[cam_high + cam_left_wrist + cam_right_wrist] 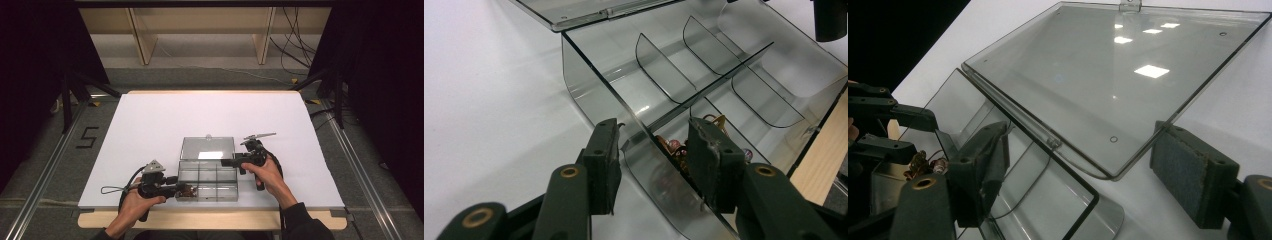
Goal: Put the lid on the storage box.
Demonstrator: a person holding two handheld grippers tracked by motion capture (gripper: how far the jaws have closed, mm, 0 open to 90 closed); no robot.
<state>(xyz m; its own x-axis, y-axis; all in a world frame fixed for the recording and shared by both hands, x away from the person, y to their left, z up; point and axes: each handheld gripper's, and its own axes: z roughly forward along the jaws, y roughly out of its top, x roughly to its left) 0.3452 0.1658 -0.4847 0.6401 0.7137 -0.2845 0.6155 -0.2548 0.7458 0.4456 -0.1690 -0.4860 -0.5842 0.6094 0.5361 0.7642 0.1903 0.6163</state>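
Trinkets in clear box near compartment partly hidden behind left gripper pad; kind too small to tell. Box lid far corner cut off by right gripper view's edge. Right gripper jaws straddled hinge corner; contact unclear.

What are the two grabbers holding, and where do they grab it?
The left gripper straddles the near-left side wall of the clear smoky plastic compartment box; a firm pinch cannot be told. The right gripper holds nothing, open around the lid's corner.

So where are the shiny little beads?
High view: the beads sit in the clear box's near-left compartment, beside the left tongs at the table's near edge.
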